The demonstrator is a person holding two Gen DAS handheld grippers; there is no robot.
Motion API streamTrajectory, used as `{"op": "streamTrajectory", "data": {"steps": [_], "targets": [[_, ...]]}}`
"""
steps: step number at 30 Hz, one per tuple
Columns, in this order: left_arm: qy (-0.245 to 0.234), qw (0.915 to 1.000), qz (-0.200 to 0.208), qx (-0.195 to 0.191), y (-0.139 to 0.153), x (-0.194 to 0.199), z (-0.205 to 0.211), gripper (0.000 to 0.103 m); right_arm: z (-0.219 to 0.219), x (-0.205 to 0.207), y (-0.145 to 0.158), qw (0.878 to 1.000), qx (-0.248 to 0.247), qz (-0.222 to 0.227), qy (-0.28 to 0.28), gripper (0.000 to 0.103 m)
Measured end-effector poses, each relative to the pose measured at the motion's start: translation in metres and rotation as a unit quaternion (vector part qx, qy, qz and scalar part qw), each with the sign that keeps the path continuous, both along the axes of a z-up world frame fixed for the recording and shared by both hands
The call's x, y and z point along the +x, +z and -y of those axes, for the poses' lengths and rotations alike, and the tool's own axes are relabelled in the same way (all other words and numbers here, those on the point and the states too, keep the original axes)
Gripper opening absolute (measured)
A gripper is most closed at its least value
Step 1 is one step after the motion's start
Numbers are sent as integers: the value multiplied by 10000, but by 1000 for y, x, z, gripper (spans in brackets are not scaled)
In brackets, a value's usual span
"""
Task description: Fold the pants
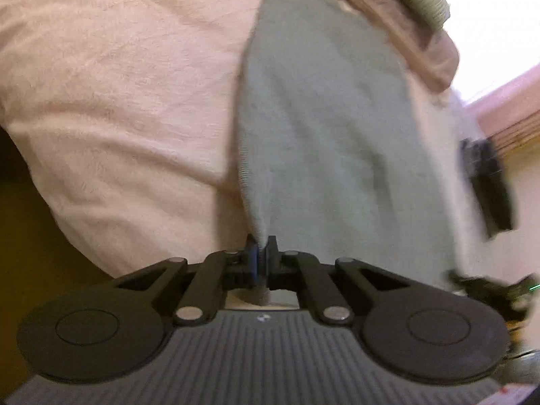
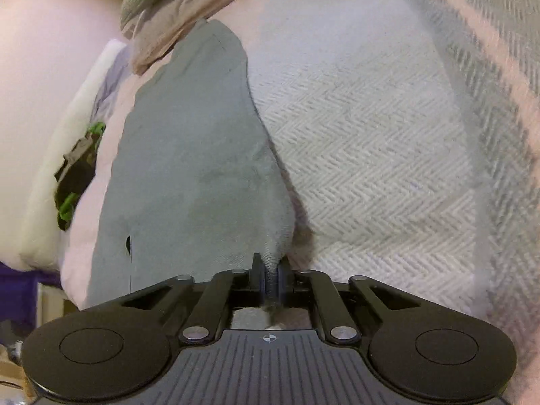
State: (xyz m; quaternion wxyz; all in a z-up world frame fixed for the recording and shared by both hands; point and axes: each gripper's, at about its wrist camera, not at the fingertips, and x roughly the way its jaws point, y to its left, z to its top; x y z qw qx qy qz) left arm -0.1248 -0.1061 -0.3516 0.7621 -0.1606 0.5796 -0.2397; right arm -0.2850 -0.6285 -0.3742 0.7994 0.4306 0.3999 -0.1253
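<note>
While both grippers clamp the ribbed waistband of the grey sweatpants, the garment stretches away from them across the bed. From the left wrist view, the left gripper has its jaws pressed together on a bunched bit of that ribbed edge, and the grey cloth runs up and away over a pale pink blanket. Beyond the far end of the pants sits a stack of folded clothes, brown with an olive ribbed piece on top. From the right wrist view, the right gripper likewise pinches a fold of ribbed hem between its 2 pads. To its right lies a white herringbone-weave blanket with grey and pink stripes near its edge. Motion blur softens the left view.
</note>
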Motion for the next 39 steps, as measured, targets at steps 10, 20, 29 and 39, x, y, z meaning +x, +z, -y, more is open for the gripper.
{"op": "streamTrajectory", "data": {"steps": [10,20,29,39], "targets": [[-1069,9520,417,2836,-11,-30,40,4,-23,37,11,9736,-1311,-1746,670,38],[-1156,9490,2047,2102,27,46,113,20,-78,137,65,9393,-3097,-527,1382,54],[-1443,9480,1607,2336,-26,21,132,24,-133,134,-14,9258,-3303,-1055,1503,54],[-1983,9417,230,2707,33,-30,103,28,-174,25,33,9563,-1542,-2420,568,55]]}}
